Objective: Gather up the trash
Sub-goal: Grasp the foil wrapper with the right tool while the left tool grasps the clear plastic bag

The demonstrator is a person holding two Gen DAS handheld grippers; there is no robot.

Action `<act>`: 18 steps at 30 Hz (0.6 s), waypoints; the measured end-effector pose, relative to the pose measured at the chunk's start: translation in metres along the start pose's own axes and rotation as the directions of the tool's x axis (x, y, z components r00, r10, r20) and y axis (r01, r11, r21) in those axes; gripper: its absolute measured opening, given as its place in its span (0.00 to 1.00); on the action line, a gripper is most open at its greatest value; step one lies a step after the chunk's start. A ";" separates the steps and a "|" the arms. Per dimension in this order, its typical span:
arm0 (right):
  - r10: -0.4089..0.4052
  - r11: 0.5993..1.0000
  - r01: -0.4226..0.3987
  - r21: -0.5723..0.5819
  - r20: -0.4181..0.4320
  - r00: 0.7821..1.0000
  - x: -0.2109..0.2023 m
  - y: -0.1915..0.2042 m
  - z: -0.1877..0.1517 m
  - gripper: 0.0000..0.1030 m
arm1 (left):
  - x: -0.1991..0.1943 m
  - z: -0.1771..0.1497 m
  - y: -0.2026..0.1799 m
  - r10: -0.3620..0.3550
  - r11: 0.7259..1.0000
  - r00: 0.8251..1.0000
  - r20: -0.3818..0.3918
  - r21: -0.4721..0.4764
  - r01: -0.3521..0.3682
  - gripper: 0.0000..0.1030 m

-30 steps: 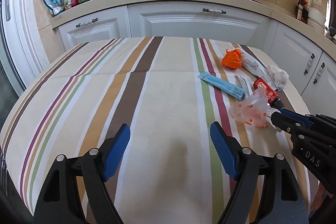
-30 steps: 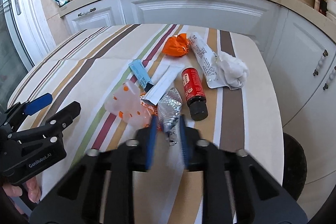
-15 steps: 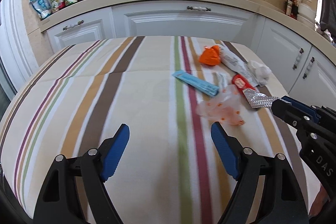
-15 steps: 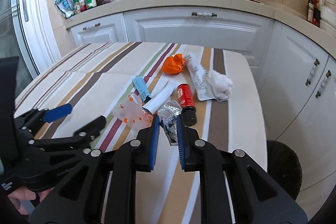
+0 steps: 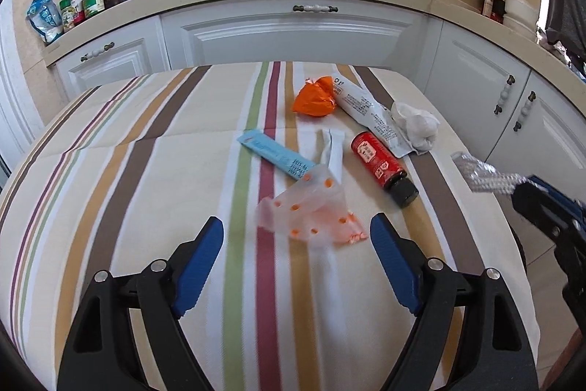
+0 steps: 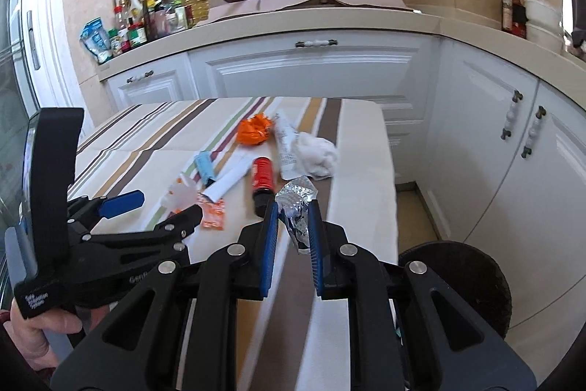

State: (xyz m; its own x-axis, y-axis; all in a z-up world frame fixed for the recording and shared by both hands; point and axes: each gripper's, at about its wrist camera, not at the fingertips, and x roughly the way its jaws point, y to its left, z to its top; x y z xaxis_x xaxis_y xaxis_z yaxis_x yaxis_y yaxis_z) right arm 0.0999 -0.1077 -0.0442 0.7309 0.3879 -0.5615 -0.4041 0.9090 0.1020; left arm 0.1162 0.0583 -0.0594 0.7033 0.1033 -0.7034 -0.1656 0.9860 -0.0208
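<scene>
Right gripper (image 6: 291, 226) is clamped on the foil (image 6: 297, 207), lifted just right of the bottle (image 6: 263, 176). Left gripper (image 5: 296, 237) gapes wide over the bag (image 5: 311, 207), left of that bottle.

My right gripper (image 6: 291, 226) points forward and downward, its blue pads pinched on a crumpled foil wrapper (image 6: 297, 207) lifted clear of the table. My left gripper (image 5: 296, 244) is angled downward with its jaws spread wide and nothing between them. My left hand (image 6: 34, 328) grasps its handle.
</scene>
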 end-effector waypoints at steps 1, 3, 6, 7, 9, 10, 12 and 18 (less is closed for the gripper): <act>0.000 1.000 0.000 0.005 -0.001 1.000 0.001 -0.002 -0.001 0.16 | 0.002 0.001 -0.001 -0.001 1.000 1.000 -0.001 -0.002 0.001 0.78; 0.000 1.000 0.000 0.013 -0.003 1.000 0.003 -0.006 -0.001 0.16 | 0.005 0.004 -0.001 -0.012 1.000 1.000 -0.004 -0.013 0.012 0.77; 0.003 1.000 -0.003 0.019 -0.004 1.000 0.005 -0.010 -0.002 0.16 | 0.009 0.006 0.000 -0.022 1.000 1.000 -0.020 -0.022 0.021 0.60; 0.003 1.000 -0.003 0.019 -0.004 1.000 0.005 -0.010 -0.002 0.16 | 0.010 0.006 0.000 -0.024 1.000 0.999 -0.027 -0.020 0.024 0.57; 0.003 1.000 -0.003 0.020 -0.004 1.000 0.005 -0.010 -0.002 0.16 | 0.013 0.005 0.001 -0.038 0.999 0.998 -0.048 -0.018 0.037 0.49; 0.003 1.000 -0.003 0.019 -0.005 1.000 0.005 -0.010 -0.002 0.16 | 0.013 0.005 0.002 -0.046 0.999 0.998 -0.049 -0.021 0.045 0.47; 0.004 1.000 -0.004 0.019 -0.006 1.000 0.006 -0.011 -0.003 0.16 | 0.010 0.005 0.001 -0.048 0.999 0.998 -0.037 -0.014 0.047 0.38; 0.004 1.000 -0.004 0.014 -0.002 1.000 0.005 -0.008 -0.004 0.16 | 0.001 0.002 -0.002 -0.054 0.998 0.999 -0.011 0.035 0.054 0.24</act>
State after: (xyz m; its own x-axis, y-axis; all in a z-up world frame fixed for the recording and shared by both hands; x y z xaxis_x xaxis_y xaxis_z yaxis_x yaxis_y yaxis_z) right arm 0.1046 -0.1141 -0.0514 0.7277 0.3916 -0.5631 -0.3994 0.9094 0.1163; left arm 0.1183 0.0566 -0.0590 0.7036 0.0488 -0.7089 -0.1032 0.9941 -0.0340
